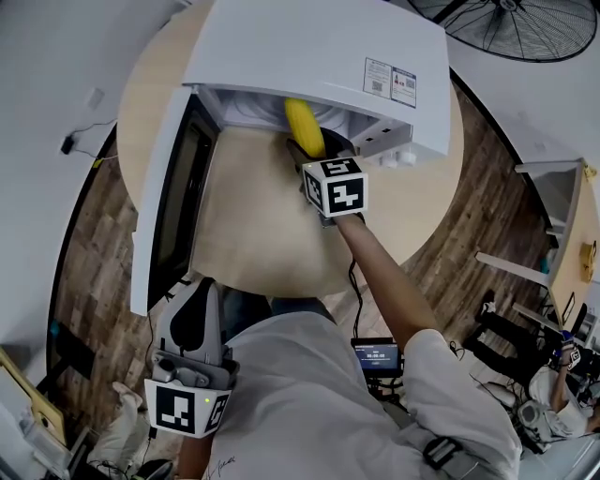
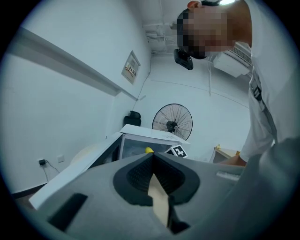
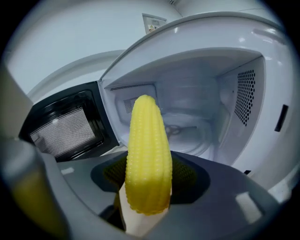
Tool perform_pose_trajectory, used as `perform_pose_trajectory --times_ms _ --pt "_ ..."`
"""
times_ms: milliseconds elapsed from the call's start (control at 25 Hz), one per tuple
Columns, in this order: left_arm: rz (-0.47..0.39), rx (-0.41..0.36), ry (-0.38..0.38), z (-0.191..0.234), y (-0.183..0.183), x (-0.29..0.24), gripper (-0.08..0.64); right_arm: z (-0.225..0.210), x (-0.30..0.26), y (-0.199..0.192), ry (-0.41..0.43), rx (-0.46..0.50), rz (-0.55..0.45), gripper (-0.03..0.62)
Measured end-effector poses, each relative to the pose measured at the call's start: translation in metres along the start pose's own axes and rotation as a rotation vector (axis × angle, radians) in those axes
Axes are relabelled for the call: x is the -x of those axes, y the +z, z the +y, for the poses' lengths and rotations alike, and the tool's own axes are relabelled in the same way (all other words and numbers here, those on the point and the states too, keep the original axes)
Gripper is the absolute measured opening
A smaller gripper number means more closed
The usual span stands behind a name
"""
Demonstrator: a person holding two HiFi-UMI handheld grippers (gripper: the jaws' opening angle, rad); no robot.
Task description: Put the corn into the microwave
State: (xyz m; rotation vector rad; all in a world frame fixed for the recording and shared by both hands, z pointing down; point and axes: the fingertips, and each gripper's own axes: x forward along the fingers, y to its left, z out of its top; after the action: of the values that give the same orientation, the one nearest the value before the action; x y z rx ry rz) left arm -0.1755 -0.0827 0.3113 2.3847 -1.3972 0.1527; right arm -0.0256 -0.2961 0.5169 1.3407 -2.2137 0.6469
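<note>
A yellow corn cob [image 1: 305, 127] sticks out forward from my right gripper [image 1: 307, 155], which is shut on its lower half. In the right gripper view the corn [image 3: 147, 154] points at the open white microwave [image 3: 243, 93], its tip level with the cavity mouth and the glass turntable [image 3: 187, 131] behind it. The microwave [image 1: 319, 47] stands on a round wooden table [image 1: 262, 234] with its door [image 1: 173, 187] swung open to the left. My left gripper [image 1: 197, 305] hangs low by the person's body, shut and empty; its pads [image 2: 140, 176] meet in its own view.
A floor fan [image 1: 525, 23] stands behind the table. To the right is a white shelf unit [image 1: 562, 225], with a seated person [image 1: 553, 394] below it. A small screen [image 1: 375, 354] hangs under the right arm. The door's dark window [image 3: 65, 124] is at the cavity's left.
</note>
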Motion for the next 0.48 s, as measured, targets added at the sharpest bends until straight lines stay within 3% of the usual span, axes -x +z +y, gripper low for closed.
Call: perform_pose_trajectory --times_ms 480 --pt "0.018 0.008 -0.019 -0.003 -0.004 -0.006 -0.008 -0.023 -0.014 0.016 -0.039 0.013 0.013 0.26"
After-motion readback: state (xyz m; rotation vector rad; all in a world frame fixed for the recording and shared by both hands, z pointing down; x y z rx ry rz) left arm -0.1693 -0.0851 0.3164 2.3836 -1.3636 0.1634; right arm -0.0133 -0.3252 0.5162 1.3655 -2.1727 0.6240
